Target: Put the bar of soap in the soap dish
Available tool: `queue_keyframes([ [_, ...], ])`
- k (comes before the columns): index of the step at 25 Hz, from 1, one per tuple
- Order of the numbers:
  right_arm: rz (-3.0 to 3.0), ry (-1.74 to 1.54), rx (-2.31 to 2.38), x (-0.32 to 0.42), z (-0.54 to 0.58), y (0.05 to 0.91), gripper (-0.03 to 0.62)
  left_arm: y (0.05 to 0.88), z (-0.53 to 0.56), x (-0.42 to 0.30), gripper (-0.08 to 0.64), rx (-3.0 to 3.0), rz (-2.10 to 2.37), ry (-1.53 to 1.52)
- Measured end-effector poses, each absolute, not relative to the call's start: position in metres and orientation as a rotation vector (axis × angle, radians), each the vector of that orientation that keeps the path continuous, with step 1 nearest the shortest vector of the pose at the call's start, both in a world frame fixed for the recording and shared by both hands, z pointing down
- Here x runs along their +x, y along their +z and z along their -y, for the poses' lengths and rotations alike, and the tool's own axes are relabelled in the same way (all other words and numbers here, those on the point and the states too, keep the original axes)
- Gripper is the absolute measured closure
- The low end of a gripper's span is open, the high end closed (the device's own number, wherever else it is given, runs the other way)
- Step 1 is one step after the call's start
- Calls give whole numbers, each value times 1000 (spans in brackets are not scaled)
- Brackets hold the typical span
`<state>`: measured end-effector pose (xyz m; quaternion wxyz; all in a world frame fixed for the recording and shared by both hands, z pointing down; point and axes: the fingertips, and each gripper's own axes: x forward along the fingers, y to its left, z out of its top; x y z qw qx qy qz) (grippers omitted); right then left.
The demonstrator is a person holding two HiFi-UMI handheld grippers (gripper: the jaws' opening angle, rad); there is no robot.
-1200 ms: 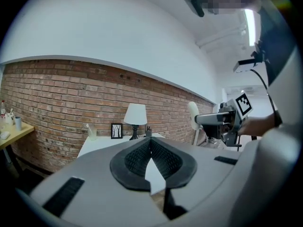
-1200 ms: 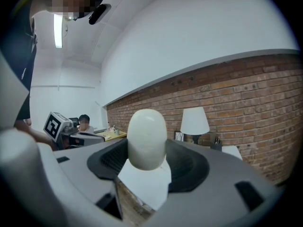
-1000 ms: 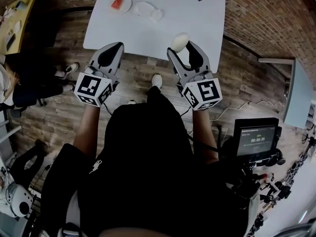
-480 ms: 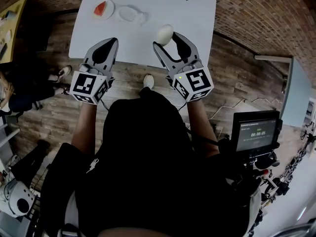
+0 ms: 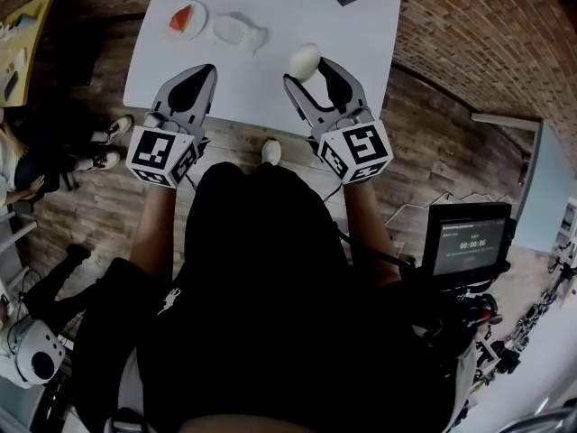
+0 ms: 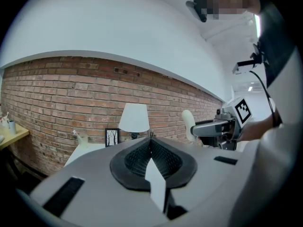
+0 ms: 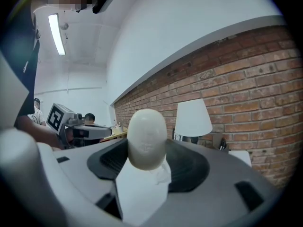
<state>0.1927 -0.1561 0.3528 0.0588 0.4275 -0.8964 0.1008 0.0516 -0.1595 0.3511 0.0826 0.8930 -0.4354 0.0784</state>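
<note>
At the upper left of the head view, a small plate (image 5: 187, 18) with something red and a pale dish (image 5: 239, 32) sit on the white table (image 5: 361, 25). Below them, the left gripper (image 5: 204, 72) has its jaws pressed together, empty. Right of centre, the right gripper (image 5: 309, 70) pinches the white oval bar of soap (image 5: 304, 59) above the table's near edge.

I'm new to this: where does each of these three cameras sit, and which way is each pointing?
Head view: on the person's head, looking steeply down at the table; shows torso, both arms, left gripper and right gripper.
Left gripper view: rides on the left gripper, looking along its shut jaws toward the brick wall; a forearm shows at right.
Right gripper view: rides on the right gripper, looking along jaws clamped on the bar of soap.
Shared: both gripper views show the lamp and the opposite gripper.
</note>
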Motion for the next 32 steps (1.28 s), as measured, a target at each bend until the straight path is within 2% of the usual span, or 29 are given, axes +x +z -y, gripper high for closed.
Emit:
queue_keyframes([
  [11, 2705, 348, 1222, 179, 177, 365, 339, 358, 173, 35, 554, 2610, 1344, 259],
  [23, 2617, 387, 1329, 139, 196, 381, 339, 385, 194, 28, 554, 2673, 1100, 274],
  [32, 2551, 333, 1376, 137, 218, 393, 339, 415, 217, 23, 554, 2669, 1022, 299],
])
